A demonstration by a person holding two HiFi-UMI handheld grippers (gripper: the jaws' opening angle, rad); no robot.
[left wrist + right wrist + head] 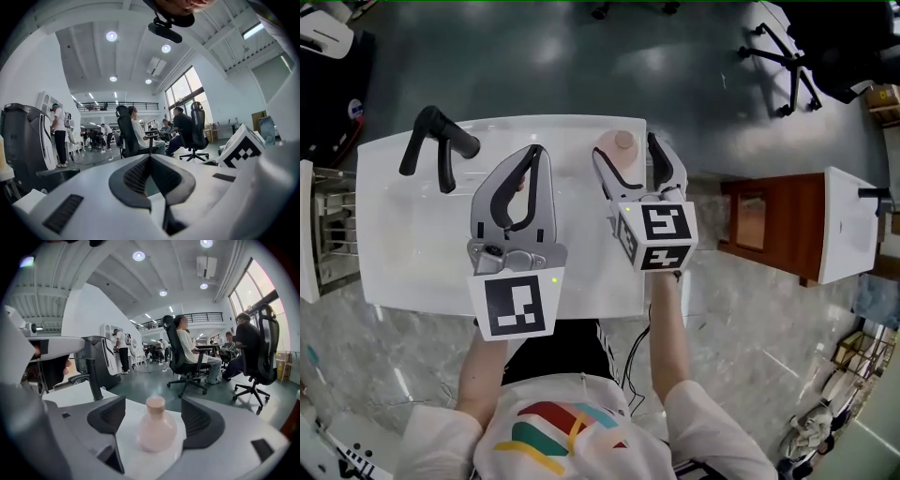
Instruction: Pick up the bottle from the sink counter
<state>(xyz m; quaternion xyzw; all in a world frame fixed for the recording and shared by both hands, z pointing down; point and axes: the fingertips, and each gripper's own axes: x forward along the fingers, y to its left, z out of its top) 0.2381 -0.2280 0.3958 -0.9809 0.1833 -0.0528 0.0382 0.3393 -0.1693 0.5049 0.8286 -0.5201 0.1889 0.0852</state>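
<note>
Head view: faucet (439, 142) leftward — right gripper (627, 155) gapes round bottle (156, 427), left gripper (535, 155) closed.

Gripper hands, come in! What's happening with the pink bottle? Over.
Left gripper shut, empty, over the sink counter. Right gripper open, jaws either side of the bottle, no grip. It stands upright at the far edge. Faucet well left, path clear.

In the head view the right gripper (630, 150) covers part of the bottle (622, 142). In the right gripper view the bottle's outline is soft and blurred. The standing people (60, 136) far across the hall are too small to make out.
</note>
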